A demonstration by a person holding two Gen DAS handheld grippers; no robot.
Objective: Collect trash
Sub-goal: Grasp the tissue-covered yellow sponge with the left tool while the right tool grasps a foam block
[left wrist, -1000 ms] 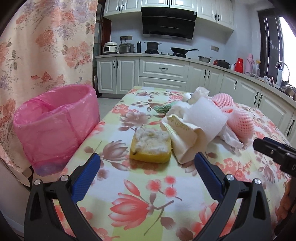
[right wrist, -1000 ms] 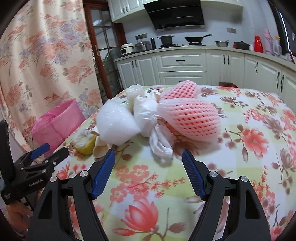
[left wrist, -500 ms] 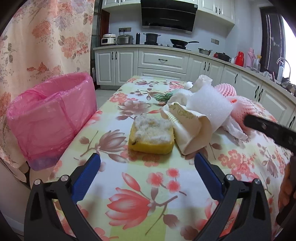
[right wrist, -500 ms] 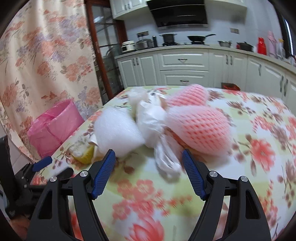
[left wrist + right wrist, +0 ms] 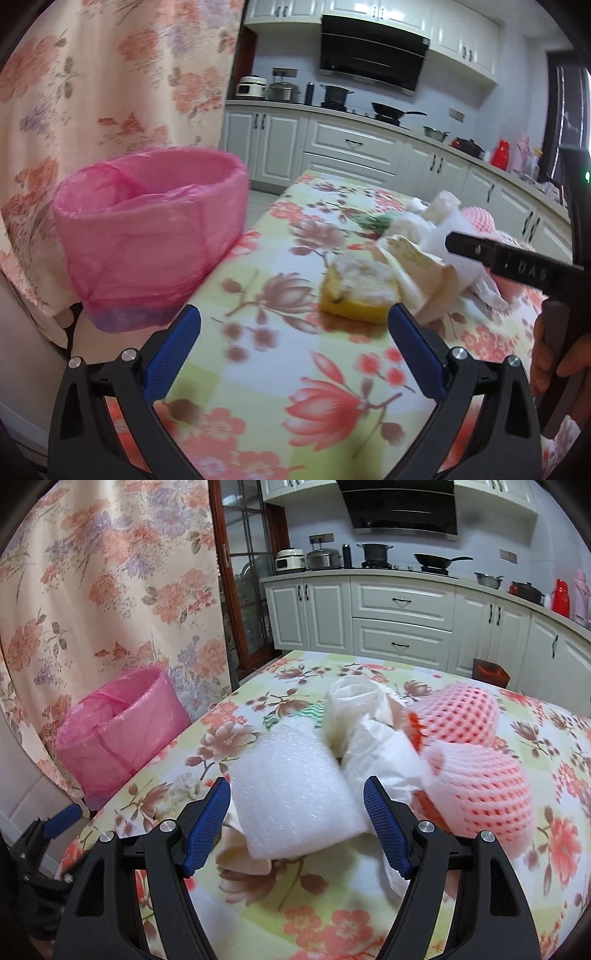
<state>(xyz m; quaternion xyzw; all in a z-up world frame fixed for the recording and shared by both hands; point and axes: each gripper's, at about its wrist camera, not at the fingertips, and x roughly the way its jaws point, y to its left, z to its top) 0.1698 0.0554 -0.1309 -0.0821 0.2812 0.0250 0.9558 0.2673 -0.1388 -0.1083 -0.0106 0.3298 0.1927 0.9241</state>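
Straddling the white foam sheet (image 5: 295, 786), my right gripper (image 5: 297, 823) stood wide apart, a blue pad at each side of the roll; whether either pad touched it I could not tell. The sheet covered most of the cream paper wrapper (image 5: 243, 860) under it, and only a crumbly edge of the yellow sponge (image 5: 181, 790) showed past my left pad. Behind the sheet lay crumpled white plastic (image 5: 373, 746) and two pink foam fruit nets (image 5: 484, 786), their edges smeared by blur, with something red (image 5: 417, 725) half hidden between them.

My left gripper (image 5: 293, 345) hung spread and empty over the flowered tablecloth (image 5: 280, 373), the sponge lying just ahead of its right pad. From that side my right gripper's black frame cut across the pile, masking much of the sheet and the nets. A hand (image 5: 554, 354) on the handle was cropped at the frame edge. The pink-lined bin (image 5: 147, 236) stood past the table's left edge, its inside and foot out of sight.
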